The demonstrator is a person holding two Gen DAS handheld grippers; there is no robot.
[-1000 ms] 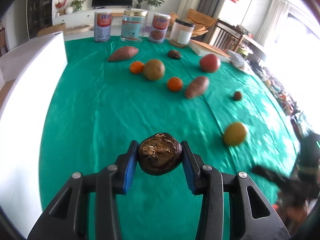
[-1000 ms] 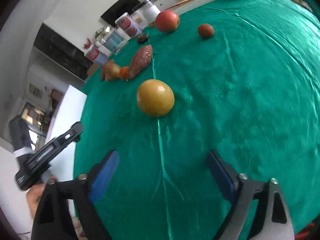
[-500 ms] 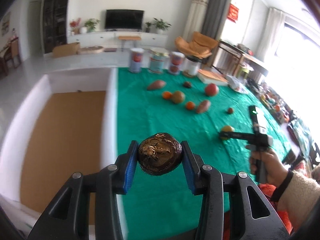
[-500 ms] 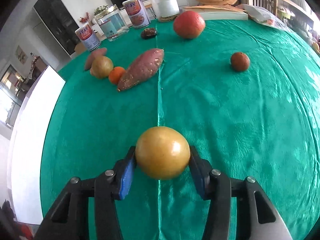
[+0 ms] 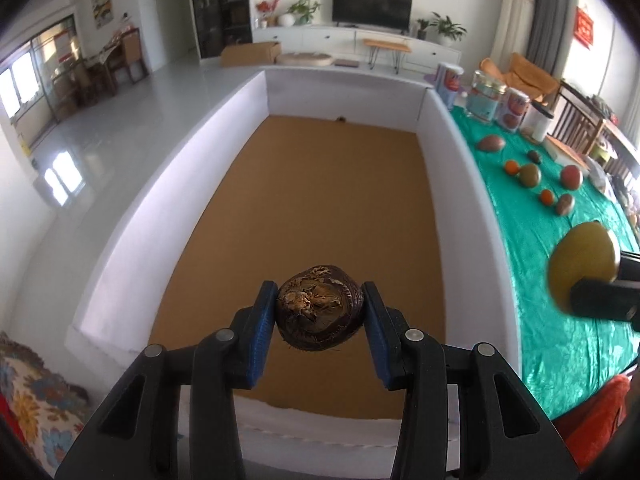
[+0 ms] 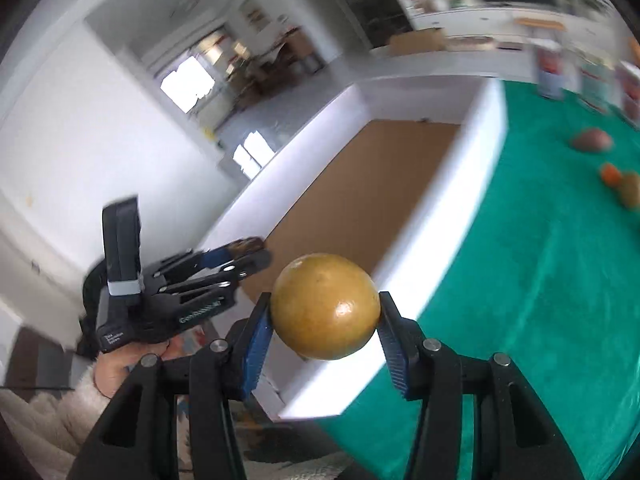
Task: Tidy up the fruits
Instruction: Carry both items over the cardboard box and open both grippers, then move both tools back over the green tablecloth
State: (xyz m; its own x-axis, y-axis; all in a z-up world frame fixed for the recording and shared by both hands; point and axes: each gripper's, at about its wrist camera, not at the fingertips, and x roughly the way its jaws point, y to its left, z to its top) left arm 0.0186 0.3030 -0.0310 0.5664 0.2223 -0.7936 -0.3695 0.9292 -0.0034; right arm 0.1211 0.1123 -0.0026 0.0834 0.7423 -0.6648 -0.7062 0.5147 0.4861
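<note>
My left gripper is shut on a dark brown rough fruit and holds it above the near end of a white-walled box with a brown floor. My right gripper is shut on a round yellow-green fruit, held over the box's near right corner. That fruit also shows at the right edge of the left wrist view. The left gripper shows in the right wrist view, left of the yellow fruit.
Several fruits lie on the green tablecloth right of the box: a sweet potato, oranges, a red apple. Cans and jars stand at the table's far end. A small dark speck lies on the box floor.
My left gripper swung left with the brown fruit, from over the table to over the box. My right gripper closed on the yellow fruit, lifted it and carried it toward the box.
</note>
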